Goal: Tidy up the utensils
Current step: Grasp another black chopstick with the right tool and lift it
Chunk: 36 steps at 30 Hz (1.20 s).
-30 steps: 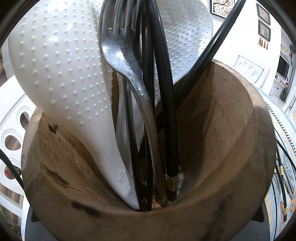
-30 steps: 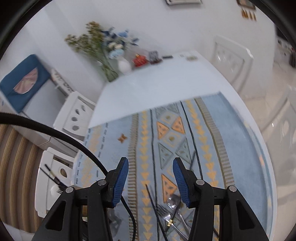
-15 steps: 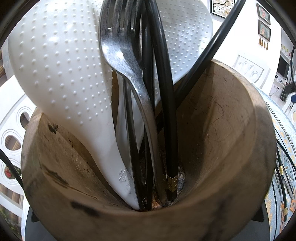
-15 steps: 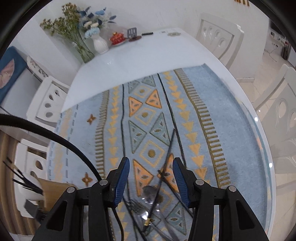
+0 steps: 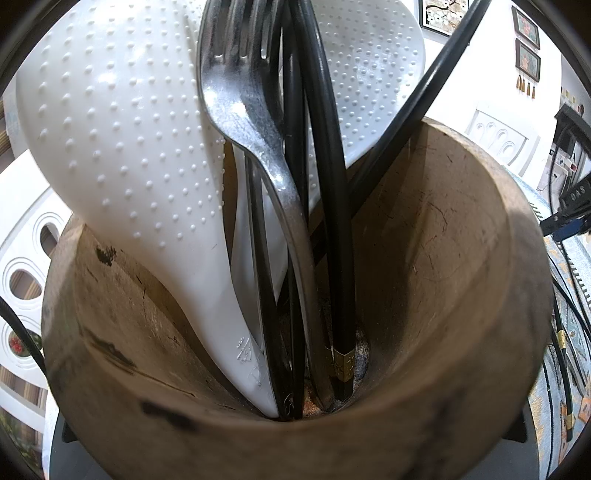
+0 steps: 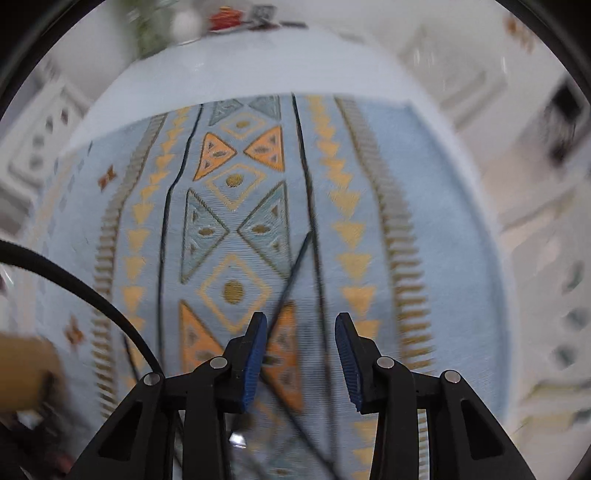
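Note:
A wooden utensil holder (image 5: 443,258) fills the left wrist view. In it stand two white dotted spoons (image 5: 122,147), a steel fork (image 5: 243,110) and black chopsticks (image 5: 332,206). Only the black bases of my left gripper's fingers (image 5: 70,432) show, on either side of the holder, which they grip. My right gripper (image 6: 301,332) points steeply down at the patterned blue cloth (image 6: 443,229). Its blue pads (image 6: 255,354) stand apart and have just been closing. A thin black chopstick (image 6: 295,269) lies on the cloth and runs in between them, untouched. The right view is blurred.
The holder shows as a brown blur (image 6: 22,369) at the left of the right wrist view. A steel glint (image 6: 236,439) lies under the fingers. A black cable (image 6: 92,295) arcs at the left. White chairs (image 6: 37,155) ring the table, and a vase (image 6: 184,22) stands at its far end.
My right gripper has dropped toward the cloth and tipped further down, its jaws narrower. The chopstick now lies between the pads. The left wrist view is unchanged.

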Tool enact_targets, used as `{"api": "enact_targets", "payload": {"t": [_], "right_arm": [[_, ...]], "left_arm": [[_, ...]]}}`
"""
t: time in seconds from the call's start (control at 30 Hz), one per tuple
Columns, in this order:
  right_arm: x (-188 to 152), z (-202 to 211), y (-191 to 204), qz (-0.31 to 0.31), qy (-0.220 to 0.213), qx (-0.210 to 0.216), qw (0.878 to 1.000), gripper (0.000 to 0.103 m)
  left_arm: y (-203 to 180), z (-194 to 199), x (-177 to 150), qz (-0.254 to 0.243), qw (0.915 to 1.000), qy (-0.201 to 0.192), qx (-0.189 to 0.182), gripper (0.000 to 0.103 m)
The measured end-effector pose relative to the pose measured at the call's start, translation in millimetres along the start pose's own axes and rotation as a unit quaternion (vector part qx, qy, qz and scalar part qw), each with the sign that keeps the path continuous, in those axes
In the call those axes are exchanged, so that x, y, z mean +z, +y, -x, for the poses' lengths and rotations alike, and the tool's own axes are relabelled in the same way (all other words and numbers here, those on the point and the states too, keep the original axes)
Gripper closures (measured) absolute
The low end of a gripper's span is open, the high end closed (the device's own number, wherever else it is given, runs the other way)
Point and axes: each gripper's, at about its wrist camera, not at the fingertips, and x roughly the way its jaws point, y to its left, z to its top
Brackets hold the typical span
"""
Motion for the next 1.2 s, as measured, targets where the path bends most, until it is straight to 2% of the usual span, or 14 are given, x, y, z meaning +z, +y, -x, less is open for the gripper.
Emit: {"api": "enact_targets", "payload": {"t": [0.07, 0.23, 0.43, 0.57, 0.67, 0.83, 1.0, 1.2], "right_arm": [[4, -8, -9, -0.030, 0.014, 0.027, 0.999, 0.068], [3, -27, -13, -0.063, 0.042, 0.058, 0.995, 0.082], [1, -26, 2, -0.028, 0.013, 0.012, 0.999, 0.094], [-1, -20, 1, -0.033, 0.005, 0.022, 0.999, 0.098], [-7, -2, -8, -0.051, -0.020, 0.056, 0.997, 0.098], [-25, 62, -11, -0.024, -0.101, 0.099, 0.990, 0.098], [-41, 102, -6, 0.001, -0.151, 0.105, 0.983, 0.098], [-61, 127, 10, 0.014, -0.182, 0.114, 0.977, 0.098]], "left_arm": [[0, 0, 0, 0.000, 1.0000, 0.000, 0.000, 0.006], [0, 0, 0, 0.000, 1.0000, 0.000, 0.000, 0.006], [0, 0, 0, 0.000, 1.0000, 0.000, 0.000, 0.006], [0, 0, 0, 0.000, 1.0000, 0.000, 0.000, 0.006], [0, 0, 0, 0.000, 1.0000, 0.000, 0.000, 0.006], [0, 0, 0, 0.000, 1.0000, 0.000, 0.000, 0.006], [-1, 0, 0, 0.000, 1.0000, 0.000, 0.000, 0.006], [-1, 1, 0, 0.000, 1.0000, 0.000, 0.000, 0.006]]}}
